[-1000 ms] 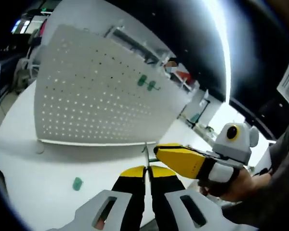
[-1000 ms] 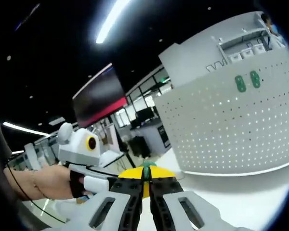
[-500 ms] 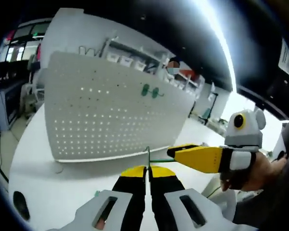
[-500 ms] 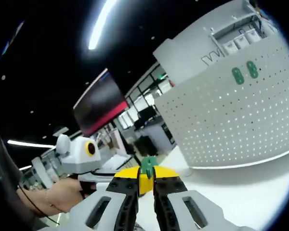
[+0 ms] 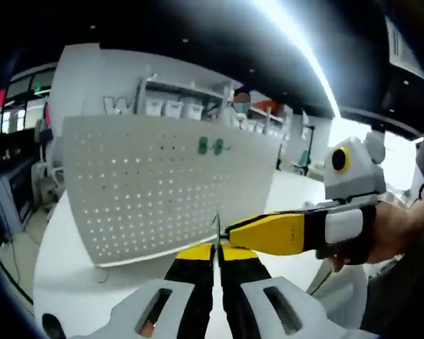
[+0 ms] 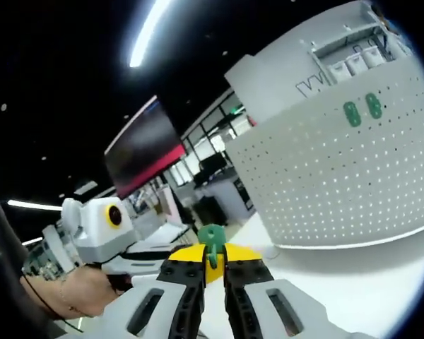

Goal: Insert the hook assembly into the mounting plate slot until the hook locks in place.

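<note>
- A long bright light runs across the dark ceiling.
- White shelves stand on the far side of the room, with little white boxes in a row.
- A big white table is near.
- A dark screen with a red edge hangs on the left.
- Tall windows are far off, beside the screen.
- Desks and dark chairs stand far back in the room.
- Another ceiling light glows at the top, and a small one glows low on the left.
</note>
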A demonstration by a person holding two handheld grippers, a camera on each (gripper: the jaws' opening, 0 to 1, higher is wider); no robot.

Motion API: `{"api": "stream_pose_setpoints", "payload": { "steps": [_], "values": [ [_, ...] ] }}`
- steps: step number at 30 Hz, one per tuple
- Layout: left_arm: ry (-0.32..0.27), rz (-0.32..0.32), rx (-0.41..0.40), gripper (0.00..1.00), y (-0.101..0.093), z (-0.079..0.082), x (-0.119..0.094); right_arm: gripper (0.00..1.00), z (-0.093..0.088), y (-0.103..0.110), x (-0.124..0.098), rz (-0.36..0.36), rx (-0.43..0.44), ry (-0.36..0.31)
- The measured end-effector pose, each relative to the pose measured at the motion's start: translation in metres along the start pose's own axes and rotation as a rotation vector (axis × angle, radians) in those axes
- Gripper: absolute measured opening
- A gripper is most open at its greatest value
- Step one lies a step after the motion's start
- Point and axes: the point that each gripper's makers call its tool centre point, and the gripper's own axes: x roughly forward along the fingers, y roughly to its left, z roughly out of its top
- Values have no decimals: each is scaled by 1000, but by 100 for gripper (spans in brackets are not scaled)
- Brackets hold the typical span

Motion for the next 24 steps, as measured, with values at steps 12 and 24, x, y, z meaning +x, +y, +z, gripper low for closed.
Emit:
{"api": "stream_pose_setpoints", "payload": {
  "steps": [12,24],
  "values": [
    [-18,1,16,2,0,1,0,2,-1,3,0,11,70,-15],
    [17,-9,66,3,-3,-9,1,0,-9,0,-1,-7,7,3]
  ]
}}
